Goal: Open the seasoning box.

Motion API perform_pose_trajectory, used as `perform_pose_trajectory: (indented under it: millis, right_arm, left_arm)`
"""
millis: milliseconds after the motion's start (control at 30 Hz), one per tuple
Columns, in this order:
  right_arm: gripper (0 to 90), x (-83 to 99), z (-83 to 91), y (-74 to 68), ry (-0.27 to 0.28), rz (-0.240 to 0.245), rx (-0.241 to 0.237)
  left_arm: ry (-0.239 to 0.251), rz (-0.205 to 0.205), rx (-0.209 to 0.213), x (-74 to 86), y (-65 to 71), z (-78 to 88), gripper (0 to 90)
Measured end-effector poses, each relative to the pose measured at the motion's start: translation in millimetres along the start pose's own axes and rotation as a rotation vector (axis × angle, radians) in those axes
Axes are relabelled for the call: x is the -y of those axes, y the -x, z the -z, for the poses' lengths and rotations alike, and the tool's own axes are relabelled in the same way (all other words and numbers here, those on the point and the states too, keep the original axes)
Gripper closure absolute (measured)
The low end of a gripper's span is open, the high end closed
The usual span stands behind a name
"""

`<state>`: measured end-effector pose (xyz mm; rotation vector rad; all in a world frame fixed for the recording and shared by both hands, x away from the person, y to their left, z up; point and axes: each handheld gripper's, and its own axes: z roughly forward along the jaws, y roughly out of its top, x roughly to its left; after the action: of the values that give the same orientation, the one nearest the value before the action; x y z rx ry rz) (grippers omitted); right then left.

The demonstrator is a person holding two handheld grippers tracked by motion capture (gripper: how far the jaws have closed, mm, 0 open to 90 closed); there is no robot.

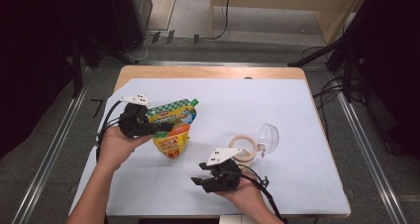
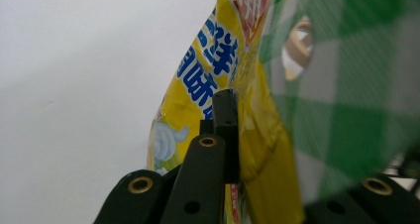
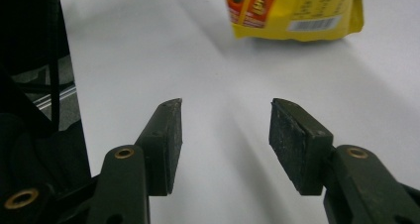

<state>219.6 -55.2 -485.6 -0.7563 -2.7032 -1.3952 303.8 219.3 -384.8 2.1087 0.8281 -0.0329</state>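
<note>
L gripper (image 1: 161, 128) clamps pouches (image 1: 174, 130) — label illegible

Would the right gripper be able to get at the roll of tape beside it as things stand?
Probably yes. The right gripper is open and holds nothing, and the roll of tape lies just beyond it on the white sheet. It points away from the roll, though, so the hand would need to turn.

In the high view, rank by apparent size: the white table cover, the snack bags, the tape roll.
1. White table cover.
2. Snack bags, bunched in the left gripper.
3. Tape roll, part hidden.
</note>
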Motion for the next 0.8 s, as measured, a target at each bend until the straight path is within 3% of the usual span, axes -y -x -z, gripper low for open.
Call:
perform_pose_trajectory:
  millis: [100,300,567,733,800]
  right_arm:
    - [47.4,0.1,-0.3,1.5,0.009,-0.002,0.008]
    - [47.1,0.0,-3.0,2.0,0.018,-0.021,0.035]
    - [47.1,0.3,-5.0,4.9,0.051,-0.05,0.06]
    - [56.5,1.2,-4.9,7.4,0.069,-0.061,0.097]
    - [61.2,3.0,-4.1,10.6,0.079,-0.101,0.114]
  left_arm:
    - [-0.003,-0.038,0.003,-7.0,11.4,4.6,90.0]
    - [0.002,-0.066,0.024,-17.9,28.9,9.1,90.0]
    - [-0.012,-0.098,0.107,-33.1,56.3,10.9,90.0]
    - [-0.034,-0.115,0.129,-40.0,72.2,10.4,90.0]
    - [-0.048,-0.125,0.143,-42.5,79.7,10.4,90.0]
